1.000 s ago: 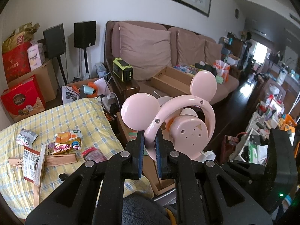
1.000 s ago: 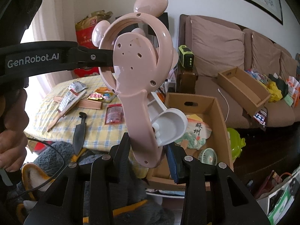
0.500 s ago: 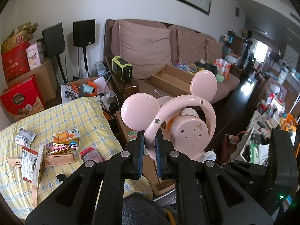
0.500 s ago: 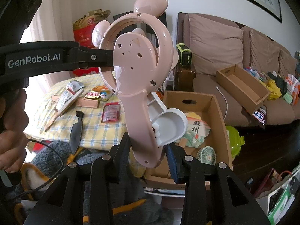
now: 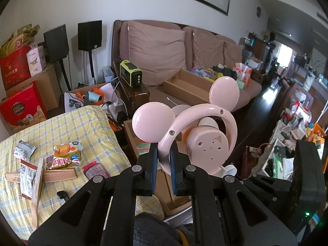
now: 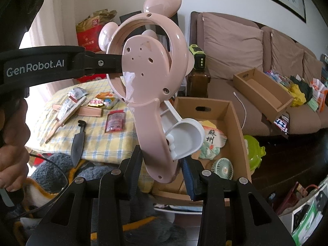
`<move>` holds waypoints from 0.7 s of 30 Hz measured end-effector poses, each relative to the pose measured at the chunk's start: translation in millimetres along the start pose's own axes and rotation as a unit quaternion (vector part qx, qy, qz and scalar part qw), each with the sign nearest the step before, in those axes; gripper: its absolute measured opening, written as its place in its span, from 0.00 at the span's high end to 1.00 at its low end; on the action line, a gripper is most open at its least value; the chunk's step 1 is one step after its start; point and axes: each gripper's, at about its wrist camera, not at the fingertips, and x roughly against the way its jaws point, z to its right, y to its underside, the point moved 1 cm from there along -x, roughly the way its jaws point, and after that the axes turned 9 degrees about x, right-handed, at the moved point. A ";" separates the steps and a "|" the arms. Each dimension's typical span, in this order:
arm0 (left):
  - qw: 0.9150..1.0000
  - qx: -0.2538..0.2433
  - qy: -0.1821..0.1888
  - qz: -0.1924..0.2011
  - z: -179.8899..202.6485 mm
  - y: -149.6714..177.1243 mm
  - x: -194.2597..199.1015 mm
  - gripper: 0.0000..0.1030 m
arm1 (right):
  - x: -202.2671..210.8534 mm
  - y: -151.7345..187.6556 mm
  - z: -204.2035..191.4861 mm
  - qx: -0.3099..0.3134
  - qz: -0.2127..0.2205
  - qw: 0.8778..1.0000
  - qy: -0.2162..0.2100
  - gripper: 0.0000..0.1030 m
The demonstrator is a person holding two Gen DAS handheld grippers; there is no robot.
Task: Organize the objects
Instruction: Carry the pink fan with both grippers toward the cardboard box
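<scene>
While the pink handheld fan [image 6: 147,78] hangs in the air above the open cardboard box [image 6: 235,127], both tools are on it. Left gripper [image 5: 164,164] pinches the ring guard between its blue pads, just below the near round ear. Right gripper [image 6: 162,170] brackets the bottom of the handle; the left finger looks in contact, the right pad seems to sit off it with a gap, so I can't tell whether it's really clamped.

Handling guess: hollow hard plastic, light, rigid, glossy so somewhat slippery. The ring is thin, so squeeze gently or it may flex or crack. The ears are screwed on and stick out, poor places to grab and easy to snag. The white folding base [image 6: 184,137] hinged at the handle looks loose and could swing.

Best hold is the handle: thick, straight, close to the mass. The box already holds a small green fan [image 6: 222,168] and a printed paper fan [image 6: 213,141], so lower it slowly, handle first.
</scene>
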 end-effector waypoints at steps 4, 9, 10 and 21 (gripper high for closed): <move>1.000 -0.003 0.003 -0.002 5.6 3.5 -5.5 0.90 | -1.7 1.8 4.1 -0.004 -0.003 1.000 0.002 0.64; 1.000 -0.003 0.004 -0.004 8.5 2.9 -7.7 0.90 | -2.8 3.5 6.6 -0.005 -0.005 1.000 0.005 0.64; 1.000 -0.003 0.004 -0.004 9.4 3.3 -8.2 0.90 | -2.9 3.8 7.4 -0.006 -0.005 1.000 0.005 0.64; 1.000 -0.011 0.006 -0.009 20.1 2.7 -14.6 0.90 | -2.7 7.0 13.8 -0.009 -0.010 1.000 0.014 0.64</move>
